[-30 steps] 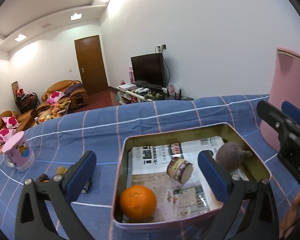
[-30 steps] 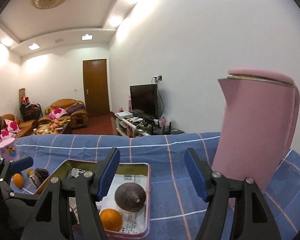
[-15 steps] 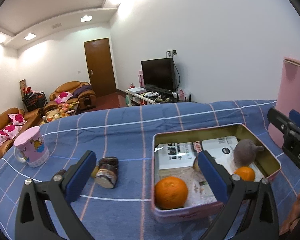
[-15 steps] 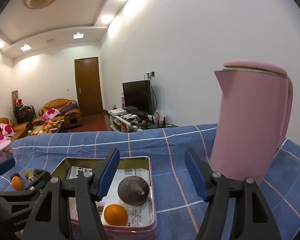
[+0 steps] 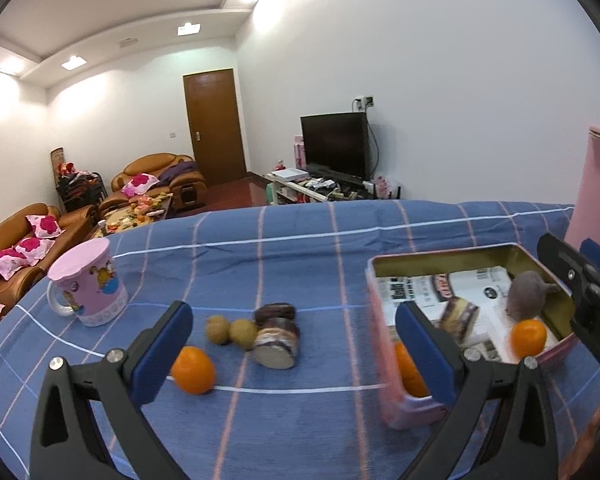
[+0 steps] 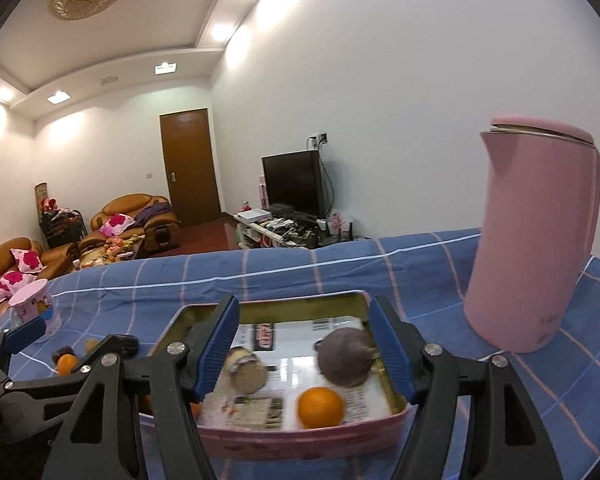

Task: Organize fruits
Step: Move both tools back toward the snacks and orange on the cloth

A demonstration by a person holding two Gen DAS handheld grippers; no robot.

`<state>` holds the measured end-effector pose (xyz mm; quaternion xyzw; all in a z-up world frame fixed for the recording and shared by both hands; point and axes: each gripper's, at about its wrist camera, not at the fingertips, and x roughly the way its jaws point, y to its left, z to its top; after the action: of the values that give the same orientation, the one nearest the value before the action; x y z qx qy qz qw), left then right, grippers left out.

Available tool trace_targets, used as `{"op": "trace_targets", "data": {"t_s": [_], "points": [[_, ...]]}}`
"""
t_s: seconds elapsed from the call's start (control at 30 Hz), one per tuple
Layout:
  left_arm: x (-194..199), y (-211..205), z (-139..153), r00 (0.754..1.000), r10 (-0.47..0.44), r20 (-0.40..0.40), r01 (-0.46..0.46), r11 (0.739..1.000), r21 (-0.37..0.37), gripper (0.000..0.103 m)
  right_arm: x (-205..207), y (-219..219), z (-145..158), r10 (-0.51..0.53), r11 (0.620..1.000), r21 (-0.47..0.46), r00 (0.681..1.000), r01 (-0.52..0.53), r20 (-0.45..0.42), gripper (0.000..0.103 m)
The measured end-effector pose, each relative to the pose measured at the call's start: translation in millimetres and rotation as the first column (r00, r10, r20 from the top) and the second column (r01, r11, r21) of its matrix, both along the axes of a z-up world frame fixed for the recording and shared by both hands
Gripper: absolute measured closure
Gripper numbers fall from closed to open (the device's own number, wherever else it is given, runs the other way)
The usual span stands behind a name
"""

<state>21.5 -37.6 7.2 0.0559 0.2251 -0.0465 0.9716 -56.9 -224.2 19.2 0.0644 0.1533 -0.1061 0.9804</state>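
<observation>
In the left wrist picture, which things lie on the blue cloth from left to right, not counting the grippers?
mug → orange → two small brown fruits → dark round cakes → tin → pink kettle

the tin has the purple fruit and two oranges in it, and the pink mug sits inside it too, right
Not quite. The pink mug is not inside the tin; it stands on the blue cloth far to the tin's left, as the left wrist view shows. The purple fruit and two oranges are in the tin.
</observation>
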Motion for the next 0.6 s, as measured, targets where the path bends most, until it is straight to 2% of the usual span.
{"op": "trace_targets", "data": {"t_s": [0.33, 0.6], "points": [[10.1, 42.5, -2.1, 0.999, 0.043, -0.017, -0.043, 0.999, -0.025, 0.0, 9.6, 41.8, -3.2, 0.047, 0.998, 0.035, 0.999, -0.046, -0.012, 0.034], [24.5, 83.7, -6.3, 0.994, 0.094, -0.049, -0.095, 0.995, -0.036, 0.0, 20.5, 73.6, -3.8, 0.075, 0.997, 0.027, 0.997, -0.074, -0.012, 0.034]]}}
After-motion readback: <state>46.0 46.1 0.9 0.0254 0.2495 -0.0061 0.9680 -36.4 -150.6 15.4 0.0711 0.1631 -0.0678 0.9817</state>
